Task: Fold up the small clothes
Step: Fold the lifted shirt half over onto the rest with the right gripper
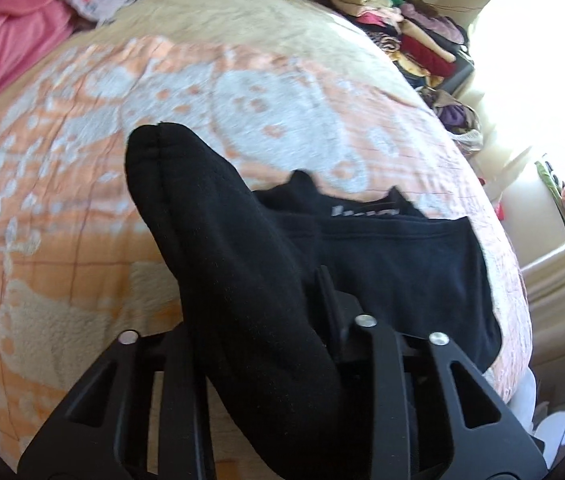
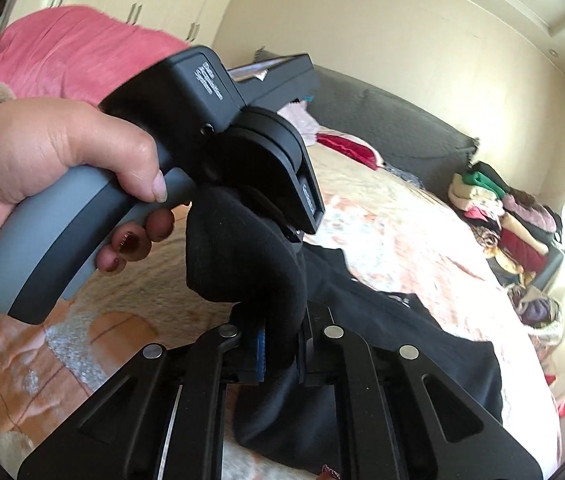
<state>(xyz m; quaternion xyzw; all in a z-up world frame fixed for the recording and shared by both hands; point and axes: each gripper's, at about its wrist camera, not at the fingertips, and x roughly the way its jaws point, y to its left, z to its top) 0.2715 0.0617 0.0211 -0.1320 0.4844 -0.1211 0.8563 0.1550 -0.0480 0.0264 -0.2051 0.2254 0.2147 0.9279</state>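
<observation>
A black sock stands up between the fingers of my left gripper, which is shut on it. In the right wrist view the same black sock is bunched between the two tools. My right gripper is shut on its lower part, and the left gripper, held by a hand, bites its upper part. Behind the sock a black garment lies spread on the orange and white blanket; the right wrist view shows this black garment under and right of the grippers.
A stack of folded clothes sits at the bed's far right corner, visible as a clothes stack in the right wrist view. A pink cover lies at the far left. The grey headboard runs along the back. The bed edge drops off on the right.
</observation>
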